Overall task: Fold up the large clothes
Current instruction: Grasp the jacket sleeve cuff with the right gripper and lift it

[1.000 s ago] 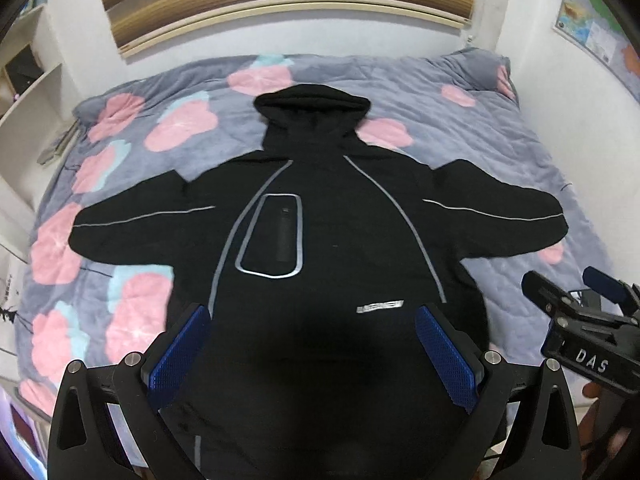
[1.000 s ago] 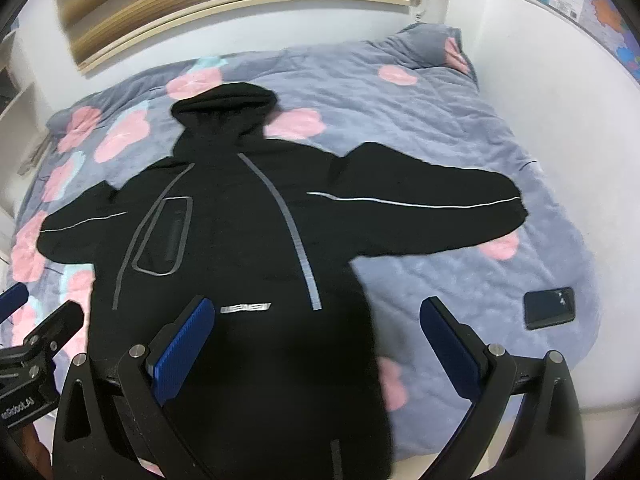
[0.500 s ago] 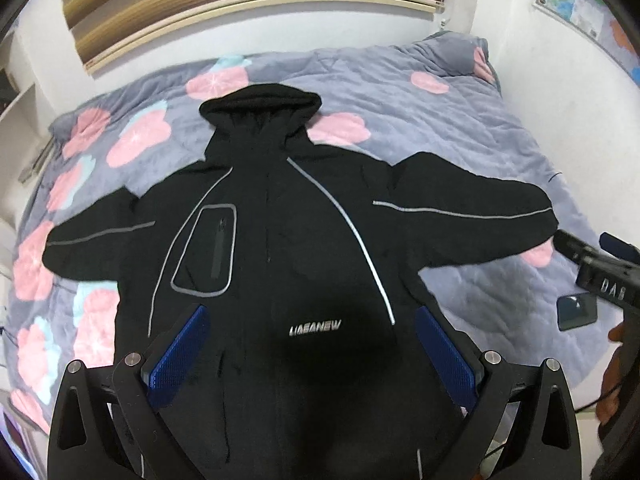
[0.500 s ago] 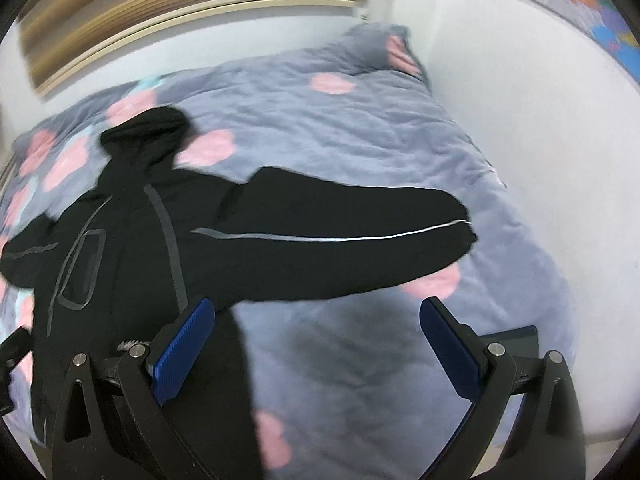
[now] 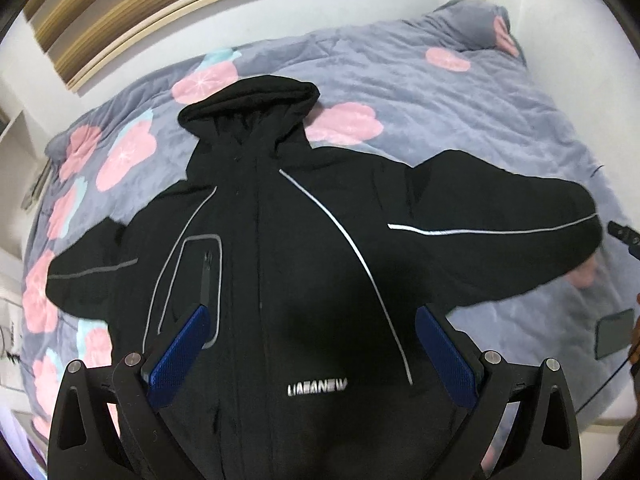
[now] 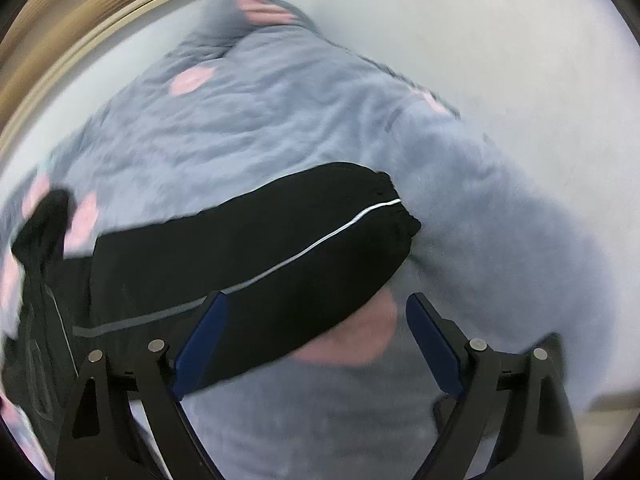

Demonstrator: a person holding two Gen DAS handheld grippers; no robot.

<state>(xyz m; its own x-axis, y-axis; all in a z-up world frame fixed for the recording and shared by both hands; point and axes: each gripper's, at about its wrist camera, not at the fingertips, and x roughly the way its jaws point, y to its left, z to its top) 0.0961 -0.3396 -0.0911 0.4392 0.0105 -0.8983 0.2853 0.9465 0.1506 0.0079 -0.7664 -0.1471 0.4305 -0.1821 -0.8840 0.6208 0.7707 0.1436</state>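
A black hooded jacket (image 5: 288,248) with grey piping lies spread flat, front up, on the bed, both sleeves out to the sides. My left gripper (image 5: 312,344) is open and empty, above the jacket's chest. My right gripper (image 6: 316,332) is open and empty, just above the cuff end of the jacket's right-hand sleeve (image 6: 280,236); this view is blurred. The tip of the right gripper (image 5: 624,236) shows at the right edge of the left wrist view, beside that sleeve's cuff (image 5: 576,216).
The bed carries a grey quilt (image 5: 420,92) with pink flowers. A dark phone (image 5: 614,332) lies on the quilt near the right edge. White walls stand behind and to the right; a pillow (image 5: 476,20) lies at the far right corner.
My right gripper has swung right and down toward the right-hand sleeve's cuff. My left gripper has moved closer over the jacket's chest. Both stay open.
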